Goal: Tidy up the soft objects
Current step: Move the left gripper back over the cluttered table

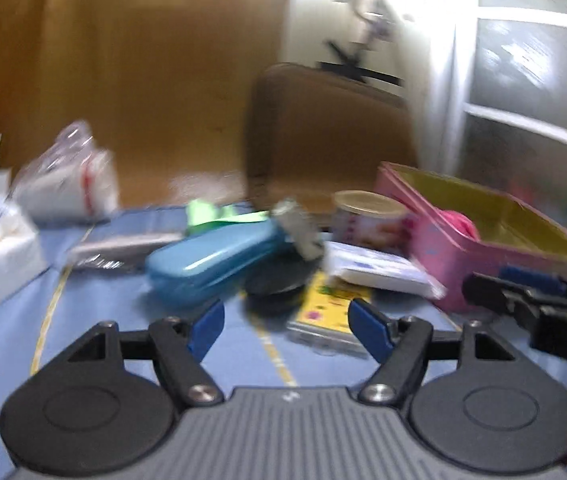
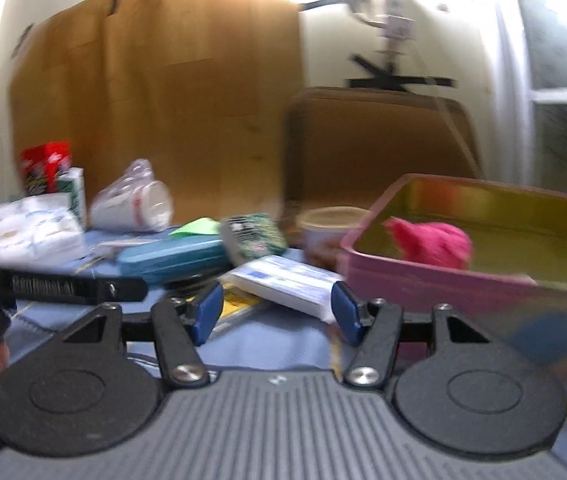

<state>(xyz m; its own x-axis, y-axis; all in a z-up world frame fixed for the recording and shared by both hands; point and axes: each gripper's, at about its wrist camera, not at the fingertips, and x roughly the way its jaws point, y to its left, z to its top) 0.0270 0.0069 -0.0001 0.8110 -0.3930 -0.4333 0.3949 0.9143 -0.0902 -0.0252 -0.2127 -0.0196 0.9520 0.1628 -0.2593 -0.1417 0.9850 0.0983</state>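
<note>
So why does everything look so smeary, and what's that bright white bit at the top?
Left wrist view: the blue case and pink tin are streaked by motion blur, and window glare whitens the top. Right wrist view: softer blur, with the pink fluffy thing fuzzy and glare washing out the wall above the cardboard.

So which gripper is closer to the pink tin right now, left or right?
Right. The right gripper sits just beside the pink tin, its near wall next to the fingers. The left gripper is farther off, over the blue cloth near the teal case.
</note>
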